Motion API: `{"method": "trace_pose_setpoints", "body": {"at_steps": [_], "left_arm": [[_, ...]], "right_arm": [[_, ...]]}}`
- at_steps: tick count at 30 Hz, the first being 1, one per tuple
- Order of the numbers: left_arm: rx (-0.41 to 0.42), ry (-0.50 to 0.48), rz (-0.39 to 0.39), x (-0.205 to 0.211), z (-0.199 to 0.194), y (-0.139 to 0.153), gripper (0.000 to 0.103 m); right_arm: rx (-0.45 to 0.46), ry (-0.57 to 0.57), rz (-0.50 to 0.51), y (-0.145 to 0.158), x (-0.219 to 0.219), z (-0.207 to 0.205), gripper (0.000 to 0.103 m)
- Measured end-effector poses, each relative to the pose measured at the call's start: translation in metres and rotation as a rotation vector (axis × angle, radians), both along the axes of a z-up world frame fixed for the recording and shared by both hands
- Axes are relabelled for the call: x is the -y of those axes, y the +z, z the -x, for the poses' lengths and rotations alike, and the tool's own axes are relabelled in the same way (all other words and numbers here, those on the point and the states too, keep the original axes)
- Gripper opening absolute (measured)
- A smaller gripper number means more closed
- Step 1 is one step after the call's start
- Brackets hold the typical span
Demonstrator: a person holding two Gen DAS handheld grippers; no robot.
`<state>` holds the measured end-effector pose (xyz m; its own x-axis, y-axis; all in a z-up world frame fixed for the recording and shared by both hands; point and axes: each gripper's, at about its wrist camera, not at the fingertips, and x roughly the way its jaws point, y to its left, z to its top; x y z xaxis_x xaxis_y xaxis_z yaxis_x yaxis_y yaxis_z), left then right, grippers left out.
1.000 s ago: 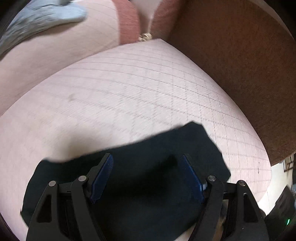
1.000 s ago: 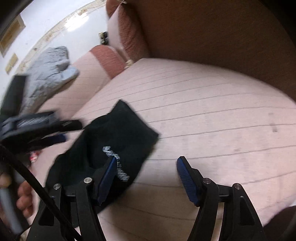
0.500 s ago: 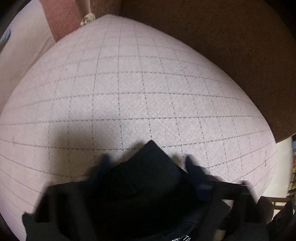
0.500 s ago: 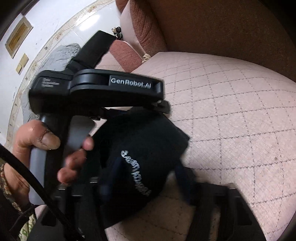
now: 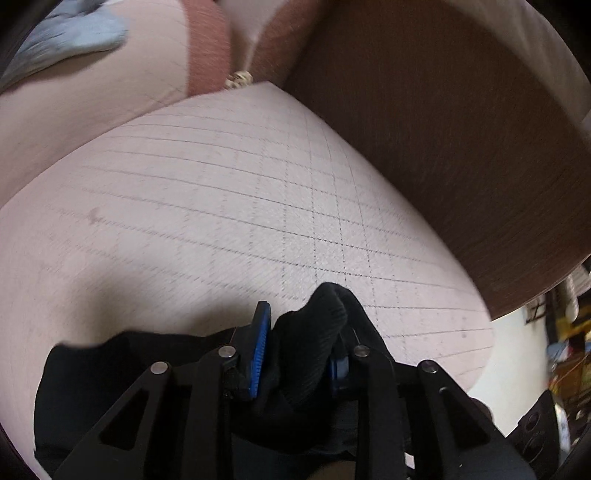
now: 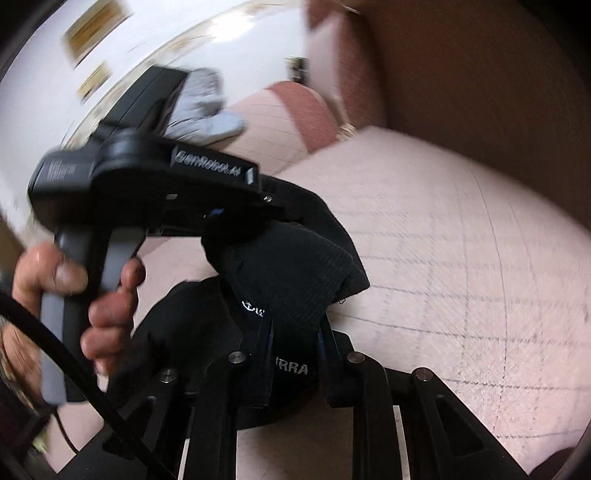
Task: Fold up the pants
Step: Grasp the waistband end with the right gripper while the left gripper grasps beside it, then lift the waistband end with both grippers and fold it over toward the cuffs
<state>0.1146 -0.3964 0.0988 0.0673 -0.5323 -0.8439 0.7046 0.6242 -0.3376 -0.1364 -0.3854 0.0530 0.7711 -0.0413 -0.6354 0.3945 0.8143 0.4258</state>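
- Left gripper (image 5: 299,343): my jaws are closing, a bunched ridge of the black pants (image 5: 310,354) pinched between the blue pads (image 5: 260,347); the rest of the cloth spreads left of and beneath the fingers.
- Right gripper (image 6: 293,350): jaws closing too, clamped on a fold of the same pants (image 6: 295,280), white lettering showing between the fingers.
- Pants: lifted in a hump just ahead of my right gripper, stretching up-left to the left gripper (image 6: 236,218).
- Pink quilted cushion (image 5: 221,206): beneath and ahead of both grippers.
- Grey garment (image 5: 62,33): far ahead-left, well apart.
- Hand (image 6: 74,288): gripping the left handle.
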Motion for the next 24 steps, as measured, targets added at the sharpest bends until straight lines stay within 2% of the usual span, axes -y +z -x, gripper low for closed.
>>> {"method": "trace_pose_setpoints", "body": {"at_steps": [3, 7, 11, 13, 17, 24], "left_arm": [[0.002, 0.064, 0.04, -0.041, -0.004, 0.008, 0.025], [0.025, 0.196, 0.095, -0.113, 0.002, 0.016, 0.022], [-0.031, 0.329, 0.162, -0.185, -0.008, 0.002, 0.021], [-0.067, 0.379, 0.185, -0.208, -0.014, -0.006, 0.017], [-0.119, 0.461, 0.252, -0.254, -0.027, -0.02, 0.016], [-0.16, 0.556, 0.355, -0.308, -0.03, -0.043, 0.015]], "right_arm": [[-0.005, 0.064, 0.05, 0.012, -0.025, -0.006, 0.021], [-0.012, 0.167, 0.121, 0.028, -0.058, -0.021, 0.02], [-0.035, 0.287, 0.245, 0.034, -0.113, -0.038, 0.019], [-0.048, 0.343, 0.29, 0.032, -0.14, -0.045, 0.019], [-0.075, 0.437, 0.373, 0.025, -0.18, -0.062, 0.019], [-0.105, 0.512, 0.444, 0.021, -0.214, -0.083, 0.018]]}}
